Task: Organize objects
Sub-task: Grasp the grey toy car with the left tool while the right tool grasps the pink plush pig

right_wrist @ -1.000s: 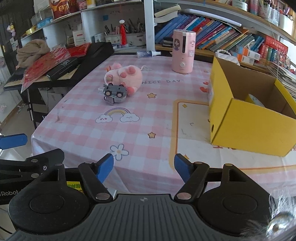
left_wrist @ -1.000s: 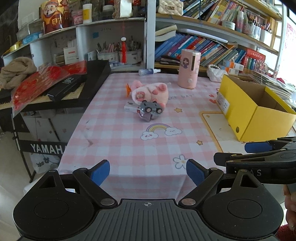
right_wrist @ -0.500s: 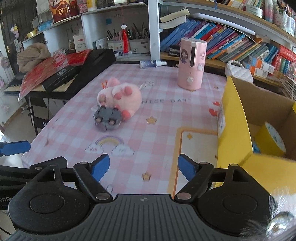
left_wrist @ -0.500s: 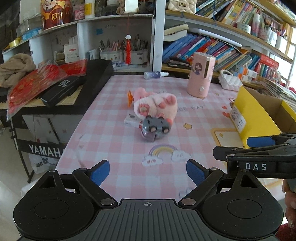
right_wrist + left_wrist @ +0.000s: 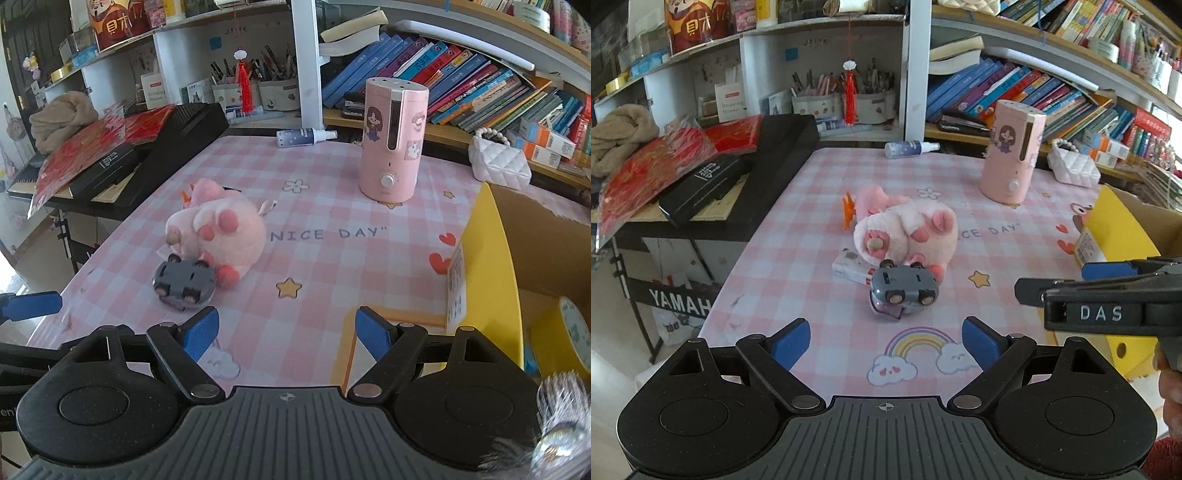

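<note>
Left wrist view: left gripper (image 5: 886, 345) gaping wide, holding nothing, facing toy car (image 5: 904, 288) lying wheels-up mid-table against plush pig (image 5: 905, 232). Right gripper (image 5: 284, 334) likewise spread, carrying nothing. Car looking light, rigid, slick; pinching across body sides seeming safest.

A black keyboard (image 5: 701, 184) stands beside the pink checked tablecloth (image 5: 798, 236), with red packets (image 5: 646, 166) and a beige towel (image 5: 617, 133) piled on it. Behind the table, shelves hold leaning books (image 5: 461, 85), pen pots (image 5: 812, 105), a red tassel (image 5: 849, 92) and a white quilted purse (image 5: 498, 162).
</note>
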The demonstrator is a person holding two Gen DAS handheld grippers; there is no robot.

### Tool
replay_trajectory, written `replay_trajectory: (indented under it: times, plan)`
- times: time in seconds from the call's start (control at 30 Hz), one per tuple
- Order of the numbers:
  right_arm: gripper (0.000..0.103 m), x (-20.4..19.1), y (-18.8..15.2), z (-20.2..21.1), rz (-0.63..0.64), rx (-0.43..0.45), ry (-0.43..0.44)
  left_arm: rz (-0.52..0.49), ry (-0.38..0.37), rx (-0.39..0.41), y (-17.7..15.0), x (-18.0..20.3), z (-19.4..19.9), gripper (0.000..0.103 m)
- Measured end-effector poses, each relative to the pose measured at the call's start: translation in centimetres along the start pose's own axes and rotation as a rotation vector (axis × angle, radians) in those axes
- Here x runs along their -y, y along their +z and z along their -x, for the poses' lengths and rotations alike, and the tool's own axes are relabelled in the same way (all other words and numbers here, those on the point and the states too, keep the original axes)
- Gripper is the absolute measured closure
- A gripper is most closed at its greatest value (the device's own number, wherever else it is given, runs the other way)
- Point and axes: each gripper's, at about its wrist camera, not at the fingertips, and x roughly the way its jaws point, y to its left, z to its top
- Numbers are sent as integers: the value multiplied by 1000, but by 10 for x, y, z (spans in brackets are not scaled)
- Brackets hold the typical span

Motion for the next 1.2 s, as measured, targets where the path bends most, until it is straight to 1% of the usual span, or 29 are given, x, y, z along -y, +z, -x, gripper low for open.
replay_trajectory:
  times: [0.3, 0.47, 0.57, 0.67, 0.7, 0.73, 0.77, 0.87, 1.0, 1.07, 1.13, 1.2]
  plan:
    - [24, 10, 24, -27, 0, -2, 24, 17, 28, -29, 14, 4, -31, 13]
    - [24, 15, 35, -37, -1, 7, 28, -20, 23, -49, 20, 14, -59, 13]
    - [23, 19, 41, -43, -12, 7, 26, -49, 34, -47, 23, 22, -76, 13]
    - [23, 22, 43, -48, -17, 0, 25, -68, 52, -66, 24, 27, -93, 20]
    - [23, 22, 44, -49, -16, -1, 26, -75, 57, -74, 23, 29, -98, 24]
    - [23, 23, 45, -50, -16, -1, 27, -81, 58, -82, 23, 30, -102, 33]
    - [23, 22, 46, -50, -15, -1, 30, -87, 56, -90, 23, 31, -105, 39]
    - [22, 21, 47, -53, -10, 3, 44, -88, 48, -87, 21, 28, -102, 39]
    - [15, 17, 53, -59, 0, 11, 79, -36, 44, -63, 22, 11, -80, 39]
    - [11, 12, 56, -64, 8, 10, 105, 9, 53, -63, 19, -2, -68, 40]
    - [4, 4, 60, -72, 29, 3, 131, 59, 67, -67, 16, -15, -57, 39]
    - [2, -7, 63, -83, 68, -7, 157, 114, 83, -75, 12, -27, -48, 39]
